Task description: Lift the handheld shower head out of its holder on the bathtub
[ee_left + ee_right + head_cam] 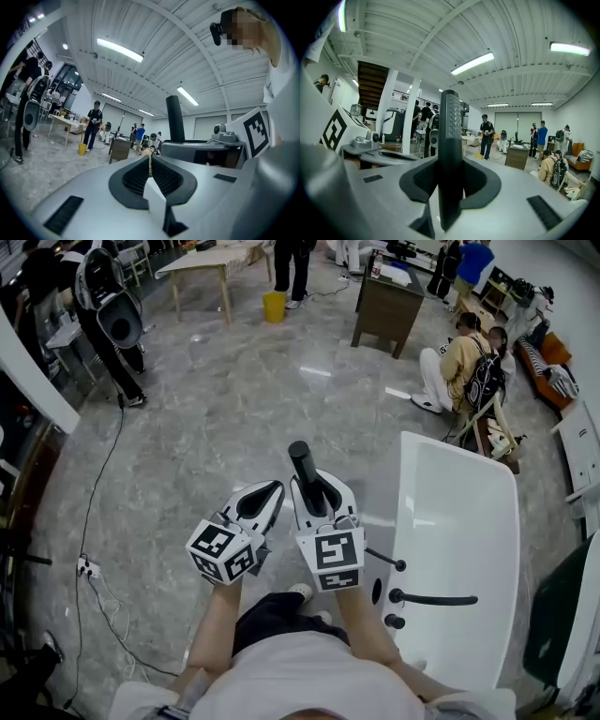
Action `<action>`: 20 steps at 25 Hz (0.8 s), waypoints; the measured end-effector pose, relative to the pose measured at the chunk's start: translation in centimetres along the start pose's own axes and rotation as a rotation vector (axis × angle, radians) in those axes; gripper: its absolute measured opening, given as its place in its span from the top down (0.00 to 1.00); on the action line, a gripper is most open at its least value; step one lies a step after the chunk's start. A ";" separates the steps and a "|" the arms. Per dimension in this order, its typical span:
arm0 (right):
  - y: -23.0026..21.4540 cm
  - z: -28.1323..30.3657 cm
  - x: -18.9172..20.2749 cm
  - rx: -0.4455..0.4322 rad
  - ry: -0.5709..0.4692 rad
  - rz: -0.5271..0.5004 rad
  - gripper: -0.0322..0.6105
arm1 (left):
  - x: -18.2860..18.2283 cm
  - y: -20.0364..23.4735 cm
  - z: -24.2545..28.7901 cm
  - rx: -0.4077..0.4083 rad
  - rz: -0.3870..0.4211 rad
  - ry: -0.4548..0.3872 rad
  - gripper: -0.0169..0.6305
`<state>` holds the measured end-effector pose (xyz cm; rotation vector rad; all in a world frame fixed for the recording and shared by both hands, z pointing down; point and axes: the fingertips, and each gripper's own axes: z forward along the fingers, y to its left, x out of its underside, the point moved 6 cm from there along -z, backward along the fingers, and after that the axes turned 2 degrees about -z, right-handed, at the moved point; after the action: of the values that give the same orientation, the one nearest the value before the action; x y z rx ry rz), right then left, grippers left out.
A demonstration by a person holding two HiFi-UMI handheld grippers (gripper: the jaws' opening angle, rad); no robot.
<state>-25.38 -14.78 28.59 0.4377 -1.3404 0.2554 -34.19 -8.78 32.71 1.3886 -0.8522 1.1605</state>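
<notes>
**Shower head out of holder, held clear of the bathtub**

Farthest left of the bathtub (409, 486): left gripper (270, 491), jaws together on nothing. Nearer the bathtub: right gripper (315, 486), clamped on the dark shower head (302, 463), upright, apart from the rim fittings (397, 565). Judged past the lift itself; next, just keeping the grip firm and the head upright.

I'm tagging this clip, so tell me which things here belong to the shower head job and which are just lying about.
Job in hand:
handheld shower head, clamped in the right gripper
bathtub
black tap fittings on its edge

Just lying about:
yellow bucket
wooden table
dark cabinet
</notes>
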 end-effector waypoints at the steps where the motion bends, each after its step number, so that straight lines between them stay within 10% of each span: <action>1: 0.3 0.2 -0.4 -0.009 -0.012 0.007 0.76 | -0.3 0.3 -0.2 -0.002 0.002 -0.007 0.94; 20: 2.9 0.5 -2.7 -0.050 -0.113 0.121 0.76 | -3.8 4.3 -1.9 -0.005 0.048 -0.071 0.94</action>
<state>-27.63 -12.24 26.49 0.3336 -1.4835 0.3002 -39.59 -8.06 30.15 1.4190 -0.9425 1.1500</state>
